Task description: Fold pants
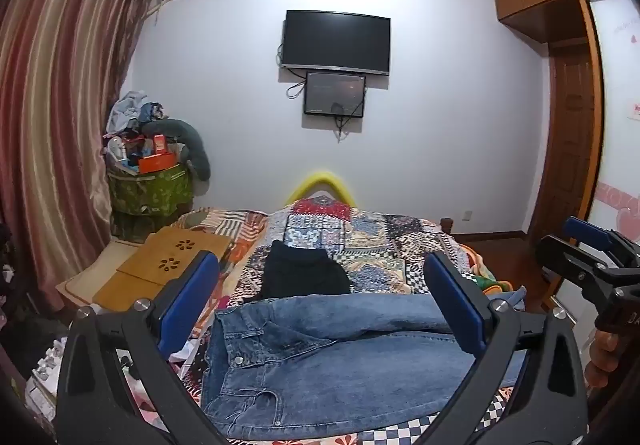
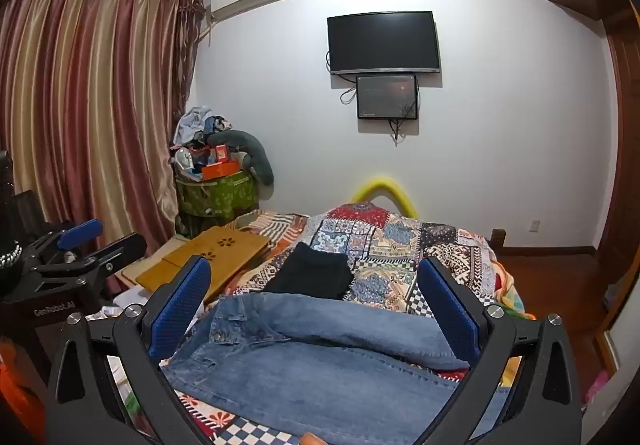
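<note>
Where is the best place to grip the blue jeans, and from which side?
Probably the waistband of the jeans, coming level from the near edge of the bed; they lie flat, legs stretched right, so its thick edge gives the firmest hold.

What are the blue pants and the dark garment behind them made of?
The blue pants look like washed denim: faded weave, contrast stitching, metal rivets. The dark garment looks like soft matte black fabric, possibly knit; too dark to tell the weave.

Patchwork-quilted bed (image 1: 360, 229) carries blue jeans (image 1: 320, 357), black garment (image 1: 304, 273), wooden tray (image 1: 176, 257).
</note>
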Available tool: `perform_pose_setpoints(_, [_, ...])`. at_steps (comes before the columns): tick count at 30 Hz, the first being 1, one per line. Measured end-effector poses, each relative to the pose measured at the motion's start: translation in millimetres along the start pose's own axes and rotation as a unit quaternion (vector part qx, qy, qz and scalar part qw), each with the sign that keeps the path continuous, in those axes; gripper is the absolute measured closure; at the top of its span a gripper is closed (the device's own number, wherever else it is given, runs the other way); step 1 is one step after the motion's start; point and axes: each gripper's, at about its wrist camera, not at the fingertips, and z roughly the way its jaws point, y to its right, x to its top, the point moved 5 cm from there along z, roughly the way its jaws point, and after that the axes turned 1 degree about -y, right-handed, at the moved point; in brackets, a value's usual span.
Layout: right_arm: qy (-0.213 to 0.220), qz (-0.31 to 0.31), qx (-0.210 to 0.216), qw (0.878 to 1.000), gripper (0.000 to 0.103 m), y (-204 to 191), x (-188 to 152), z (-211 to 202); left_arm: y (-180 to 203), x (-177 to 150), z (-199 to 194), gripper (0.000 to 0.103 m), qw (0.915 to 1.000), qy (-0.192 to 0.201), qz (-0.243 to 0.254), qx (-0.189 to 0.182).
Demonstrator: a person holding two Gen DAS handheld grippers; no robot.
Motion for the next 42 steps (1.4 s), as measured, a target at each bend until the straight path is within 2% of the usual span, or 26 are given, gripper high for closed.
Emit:
perform_pose_setpoints(11, [-0.006,0.004,0.001,1.0,0.0,-1.5,0.0,-1.1,-4.3,-3.6,3.2,0.0,0.9999,0.007,0.006,0.011])
perform_pose_setpoints(15, [-0.006,0.005,0.0,1.0,0.0,-1.4,-1.1,-1.6,-1.6,-0.6,3.6,0.0,1.0,0.006,-0.001,0.001])
perform_pose_setpoints(20, [-0.005,0.004,0.0,1.0,0.0,-1.4,1.9,-2.3,-0.5,1.0,0.3,0.0,0.9999,0.014,0.004,0.01])
perform_pose_setpoints(42, [-0.005,0.012,0.003,1.0,0.0,3.5,3.3,-3.7,2.8,1.4,0.9,0.0,1.0,0.008,0.003,0.001])
